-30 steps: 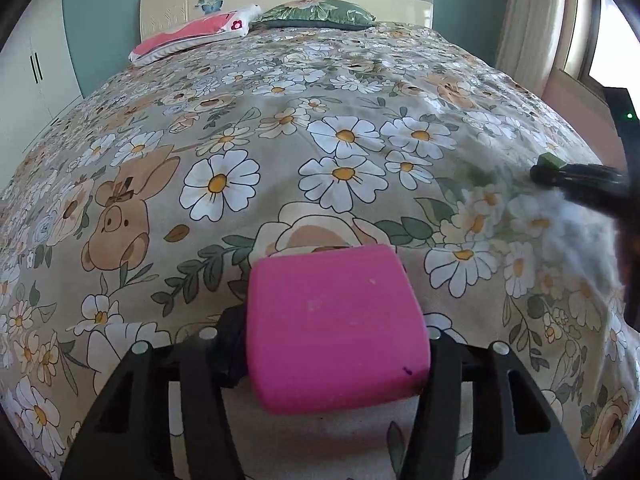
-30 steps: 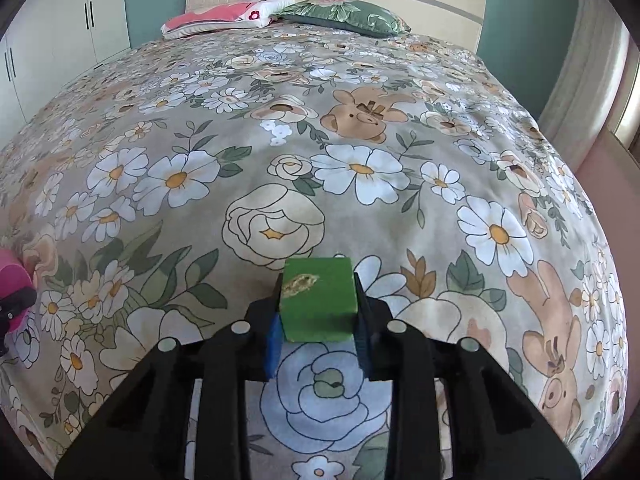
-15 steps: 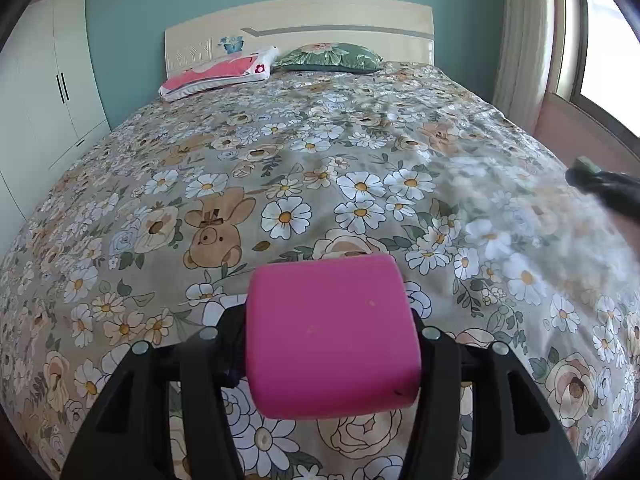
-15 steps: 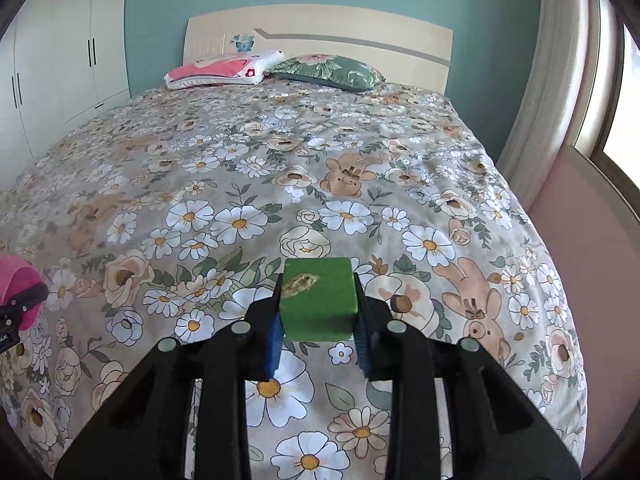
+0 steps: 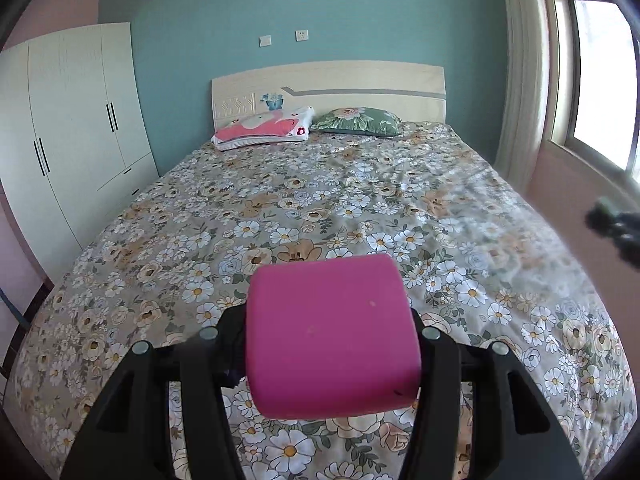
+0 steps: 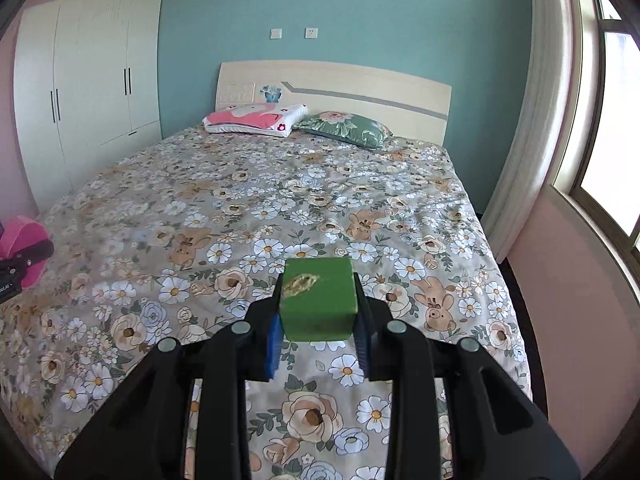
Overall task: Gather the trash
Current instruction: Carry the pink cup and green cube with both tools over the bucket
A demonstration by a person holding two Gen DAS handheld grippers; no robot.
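Left gripper (image 5: 332, 344) clamps one pink block (image 5: 330, 336); right gripper (image 6: 318, 320) clamps one green block (image 6: 318, 298) with a scuffed top face, both held in the air above the foot of the bed (image 6: 280, 200). Two pillows, one pink-and-white (image 6: 256, 118), one green floral (image 6: 346, 128), lie at the bed's head. One white wardrobe (image 6: 88, 80) stands left of the bed; no legible writing.

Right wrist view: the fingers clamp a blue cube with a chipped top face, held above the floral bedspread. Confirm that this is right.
One detail is wrong: the colour. The right wrist view shows the right gripper clamping a green cube, not a blue one; only the finger pads are blue. The rest stands: its top face is chipped and it is held above the floral bedspread.
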